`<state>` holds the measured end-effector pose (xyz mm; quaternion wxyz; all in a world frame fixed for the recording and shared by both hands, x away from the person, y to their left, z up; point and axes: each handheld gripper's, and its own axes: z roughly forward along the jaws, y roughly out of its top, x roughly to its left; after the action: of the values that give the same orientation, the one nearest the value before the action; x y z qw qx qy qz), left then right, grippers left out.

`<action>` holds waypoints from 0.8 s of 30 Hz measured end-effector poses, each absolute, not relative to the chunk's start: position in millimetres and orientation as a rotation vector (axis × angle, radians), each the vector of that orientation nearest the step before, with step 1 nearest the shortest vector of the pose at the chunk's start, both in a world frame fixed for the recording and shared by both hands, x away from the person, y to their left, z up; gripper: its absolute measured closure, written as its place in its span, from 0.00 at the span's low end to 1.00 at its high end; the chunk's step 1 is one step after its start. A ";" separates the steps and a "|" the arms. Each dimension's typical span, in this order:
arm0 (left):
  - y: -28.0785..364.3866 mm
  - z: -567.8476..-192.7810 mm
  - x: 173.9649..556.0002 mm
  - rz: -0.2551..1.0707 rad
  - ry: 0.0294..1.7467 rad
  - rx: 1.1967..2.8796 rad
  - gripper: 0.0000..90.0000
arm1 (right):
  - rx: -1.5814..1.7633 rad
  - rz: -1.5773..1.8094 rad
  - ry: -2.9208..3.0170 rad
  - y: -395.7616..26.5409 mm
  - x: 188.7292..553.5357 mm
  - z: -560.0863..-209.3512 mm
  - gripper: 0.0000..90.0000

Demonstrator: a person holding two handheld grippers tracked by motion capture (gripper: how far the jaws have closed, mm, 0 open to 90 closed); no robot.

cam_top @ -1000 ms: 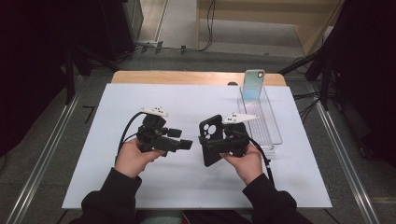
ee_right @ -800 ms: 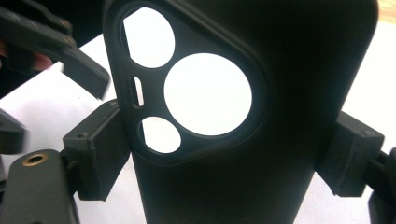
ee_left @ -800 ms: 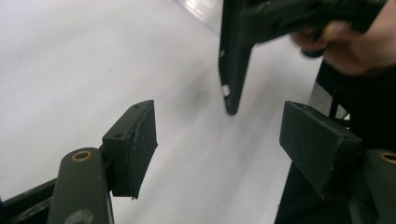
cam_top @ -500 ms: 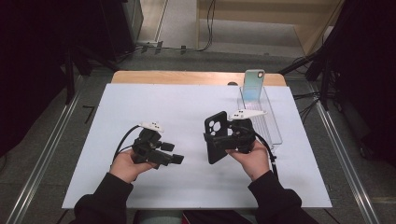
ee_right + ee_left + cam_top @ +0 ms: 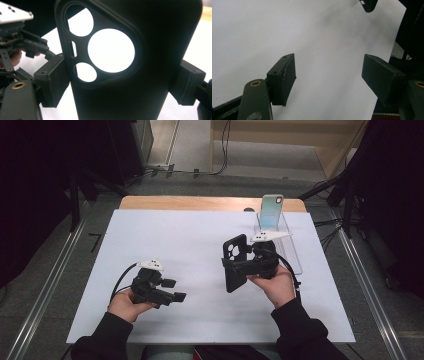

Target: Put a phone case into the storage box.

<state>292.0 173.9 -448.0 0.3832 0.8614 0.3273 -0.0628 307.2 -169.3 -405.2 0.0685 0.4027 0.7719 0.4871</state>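
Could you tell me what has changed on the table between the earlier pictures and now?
The left gripper, jaws open and empty, has drawn away from the right gripper, down toward the near left of the white mat. The right gripper has shifted slightly farther right. It stays clamped on the black phone case. The phone in the clear stand has not moved.

Your left gripper (image 5: 172, 290) sits low in your left hand (image 5: 126, 302), pointing toward your right gripper (image 5: 231, 265), its jaws standing apart with nothing between them. Your right hand (image 5: 276, 282) holds its gripper higher and farther out, jaws pointing back at the left one and clamped on a black case (image 5: 235, 262).
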 end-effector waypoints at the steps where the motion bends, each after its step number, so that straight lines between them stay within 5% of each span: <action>1: 174.4 -449.1 291.1 -0.158 0.842 2.190 0.31 | 1.219 1.472 2.325 -170.6 307.7 -404.0 0.15; 24: 188.1 -451.0 283.4 -0.133 0.914 2.172 0.31 | 1.302 1.450 2.159 -214.8 323.9 -374.0 0.15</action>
<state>283.4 188.1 -451.0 0.3810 0.8509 0.3579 -0.0522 323.9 -214.8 -374.0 0.1162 0.4446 0.7373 0.4952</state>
